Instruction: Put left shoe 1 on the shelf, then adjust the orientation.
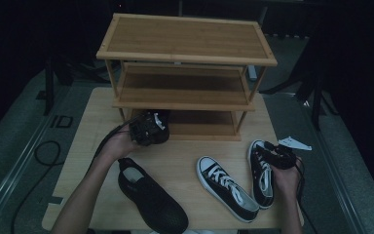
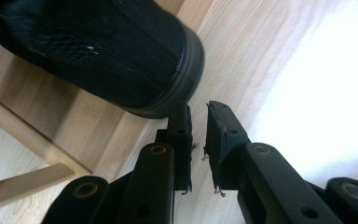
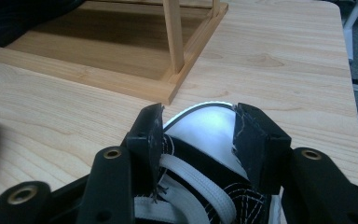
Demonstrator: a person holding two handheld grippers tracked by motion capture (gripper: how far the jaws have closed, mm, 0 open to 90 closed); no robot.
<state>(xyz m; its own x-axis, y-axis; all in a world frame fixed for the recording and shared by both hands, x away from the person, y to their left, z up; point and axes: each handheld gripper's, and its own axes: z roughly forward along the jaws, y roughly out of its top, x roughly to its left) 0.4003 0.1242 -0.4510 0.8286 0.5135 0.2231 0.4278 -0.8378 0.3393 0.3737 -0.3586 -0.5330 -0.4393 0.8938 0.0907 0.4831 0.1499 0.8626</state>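
The left claw (image 2: 197, 116) is hovering released, jaws slightly parted, just off a black mesh shoe (image 2: 107, 51) lying on the rack's bottom shelf (image 1: 199, 127) at its left end; the right claw (image 3: 198, 128) is grasping the far-right sneaker (image 1: 261, 173) on the table (image 1: 185, 156)

Overhead and both close gripper cameras share the rack (image 1: 185, 87).

hand-held gripper (image 3: 199, 126): jaws astride sneaker (image 3: 205, 154) toe | rack (image 3: 121, 70) beyond | table (image 3: 279, 70)
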